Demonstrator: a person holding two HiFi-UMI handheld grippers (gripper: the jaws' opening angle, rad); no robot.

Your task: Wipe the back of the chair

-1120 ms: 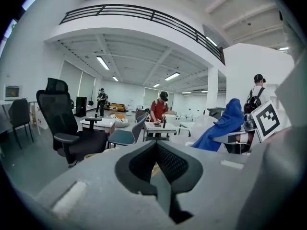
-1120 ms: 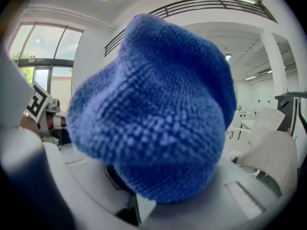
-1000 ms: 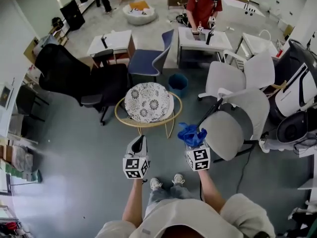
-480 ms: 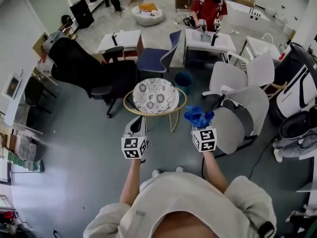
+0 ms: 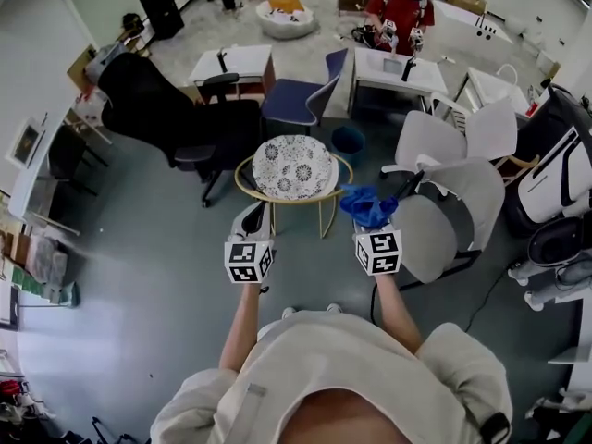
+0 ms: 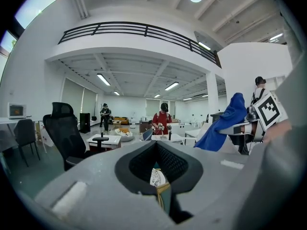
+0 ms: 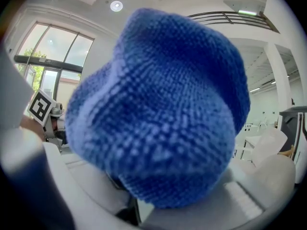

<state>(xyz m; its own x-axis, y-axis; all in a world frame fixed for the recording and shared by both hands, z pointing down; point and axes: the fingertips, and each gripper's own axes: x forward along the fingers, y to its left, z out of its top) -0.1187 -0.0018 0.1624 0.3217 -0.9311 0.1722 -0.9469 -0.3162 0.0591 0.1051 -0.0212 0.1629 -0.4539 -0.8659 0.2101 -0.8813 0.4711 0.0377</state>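
While both tongs hang out in front of me, the white chair (image 5: 427, 240) stands on the floor just right of the right tongs (image 5: 372, 222). Its back (image 5: 474, 197) rises on the far-right side of the seat, with the front face turned my way. The back's broad span runs upper left to lower right in the head view. Most of the legs are hidden under the seat.

Right tongs: clamped on a blue cloth (image 5: 366, 205). The cloth is bunched over the tips and fills nearly the whole right gripper view, so the tips themselves are covered. It looks clear of the chair back, though I can't be certain from above.

Left tongs (image 5: 256, 218): jaws closed down to a thin slit with nothing in them. They're level with the right pair and well apart from the white chair.

A round patterned chair (image 5: 294, 167) on a gold frame is straight ahead, beyond the gap between the tongs. A blue bin (image 5: 349, 141) sits just behind it, partly cut off by that chair's rim; I can't tell what's inside.

Further out there's a black office chair (image 5: 148, 109) at left and a blue chair (image 5: 301, 100) beside it. A person in a red top (image 5: 400, 7) stands at a white table (image 5: 393, 70).
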